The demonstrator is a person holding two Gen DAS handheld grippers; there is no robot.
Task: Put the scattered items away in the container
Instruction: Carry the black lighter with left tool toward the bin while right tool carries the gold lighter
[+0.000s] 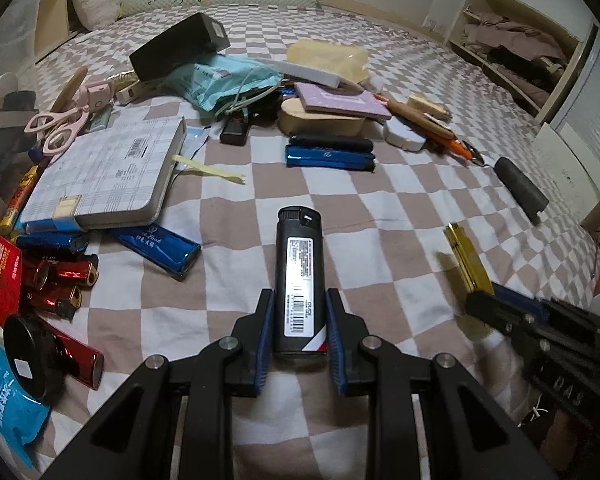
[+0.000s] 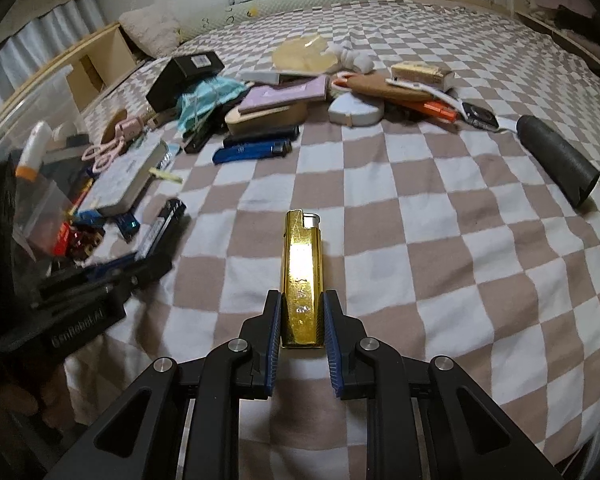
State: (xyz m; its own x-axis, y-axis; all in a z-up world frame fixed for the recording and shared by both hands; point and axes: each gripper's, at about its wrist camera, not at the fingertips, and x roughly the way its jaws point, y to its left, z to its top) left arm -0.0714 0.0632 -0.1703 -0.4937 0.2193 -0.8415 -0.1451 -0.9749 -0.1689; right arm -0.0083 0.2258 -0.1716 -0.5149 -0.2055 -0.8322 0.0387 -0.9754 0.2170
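Note:
My left gripper (image 1: 299,304) is shut on a black lighter (image 1: 299,276) with a white barcode label, held above the checkered bedspread (image 1: 380,208). My right gripper (image 2: 302,304) is shut on a gold lighter (image 2: 302,272), also seen at the right of the left wrist view (image 1: 466,260). The left gripper (image 2: 140,264) with the black lighter (image 2: 162,228) shows at the left of the right wrist view. A clear plastic container (image 2: 40,128) stands at the far left, with several items inside.
Clutter lies across the bed: blue lighters (image 1: 328,156), red lighters (image 1: 60,276), a checked notebook (image 1: 104,176), pink scissors (image 1: 56,128), a black box (image 1: 180,46), a teal pouch (image 1: 224,80), a black cylinder (image 2: 556,156), a watch (image 2: 478,114). A shelf (image 1: 516,40) stands at the right.

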